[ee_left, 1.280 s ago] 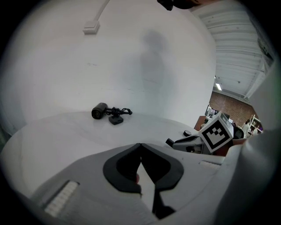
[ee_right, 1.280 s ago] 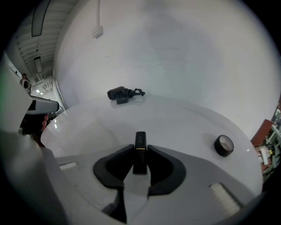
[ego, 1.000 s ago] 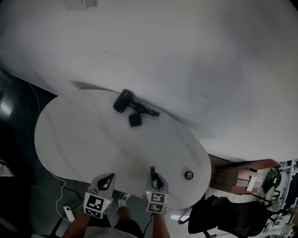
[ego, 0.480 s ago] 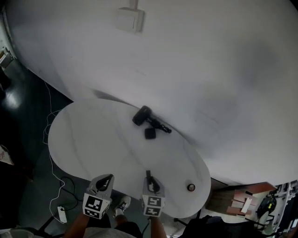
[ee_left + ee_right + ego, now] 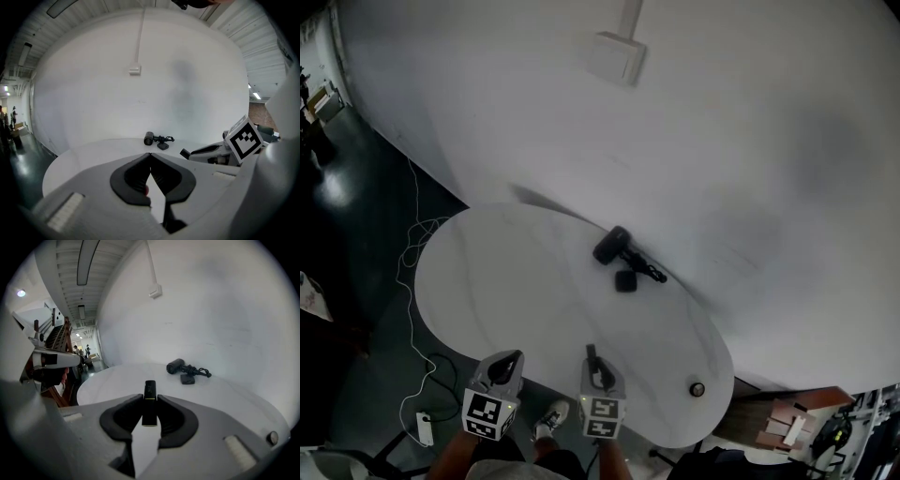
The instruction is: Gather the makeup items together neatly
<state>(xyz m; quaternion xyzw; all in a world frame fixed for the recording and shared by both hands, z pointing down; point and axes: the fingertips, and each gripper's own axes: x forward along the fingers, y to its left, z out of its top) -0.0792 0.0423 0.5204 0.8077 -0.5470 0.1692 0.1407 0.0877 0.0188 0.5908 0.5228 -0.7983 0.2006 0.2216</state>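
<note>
A black cylinder (image 5: 612,244), a black corded piece (image 5: 649,271) and a small square compact (image 5: 625,280) lie together at the far side of the white oval table (image 5: 497,281). A small round item (image 5: 697,387) sits alone near the right end. My right gripper (image 5: 592,361) hovers over the near edge, shut on a black tube (image 5: 149,401) with a pale band; the tube stands up between the pads. My left gripper (image 5: 508,362) hangs beside it at the near edge, jaws meeting at the tips (image 5: 150,154). A small reddish spot shows low in their gap; I cannot tell what it is.
A curved white wall (image 5: 722,141) rises right behind the table, with a small box (image 5: 616,56) mounted on it. A cable and plug (image 5: 425,428) lie on the dark floor at the left. Wooden furniture (image 5: 773,422) stands to the right of the table.
Both grippers have drifted left along the near edge, away from the small round item, and risen a little. The right one still holds the tube. The head view has swung up the wall.
</note>
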